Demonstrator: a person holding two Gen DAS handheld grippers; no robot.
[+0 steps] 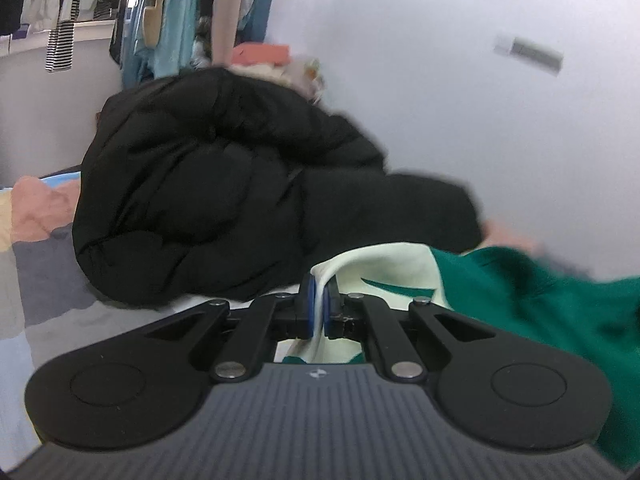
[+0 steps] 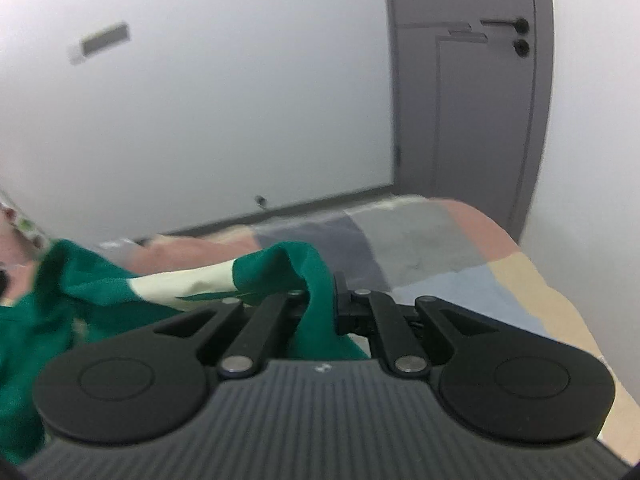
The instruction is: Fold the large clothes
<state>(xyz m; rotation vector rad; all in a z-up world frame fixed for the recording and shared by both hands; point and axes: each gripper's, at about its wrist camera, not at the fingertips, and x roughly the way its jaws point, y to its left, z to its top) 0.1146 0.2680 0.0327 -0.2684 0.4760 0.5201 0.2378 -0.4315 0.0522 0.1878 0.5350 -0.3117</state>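
Green and pale mint cloth fills the lower part of both wrist views: the green garment point(image 1: 540, 312) lies on a patchwork bedcover point(image 2: 420, 240) and is pinched at two places. In the left wrist view, the left gripper point(image 1: 319, 304) sits at lower centre with its blue pads closed tight on a thin pale-mint edge. In the right wrist view, the right gripper point(image 2: 326, 300) is closed on a bunched green fold at lower centre, the cloth draped over its left finger and hiding it.

Several things could go wrong from here. The left grip holds only a narrow strip of edge, so a sharp pull could slide the cloth out from between the pads. The right grip has gathered a wad and not a clean corner; folding from it would probably leave a lopsided crease or trapped layers. A black padded jacket point(image 1: 224, 200) lies heaped just behind the garment, centre left in the left view, and cloth swung that way could drag over it or snag. On the right, the bedcover ends near the gripper, so slack fabric might spill over the bed's edge.
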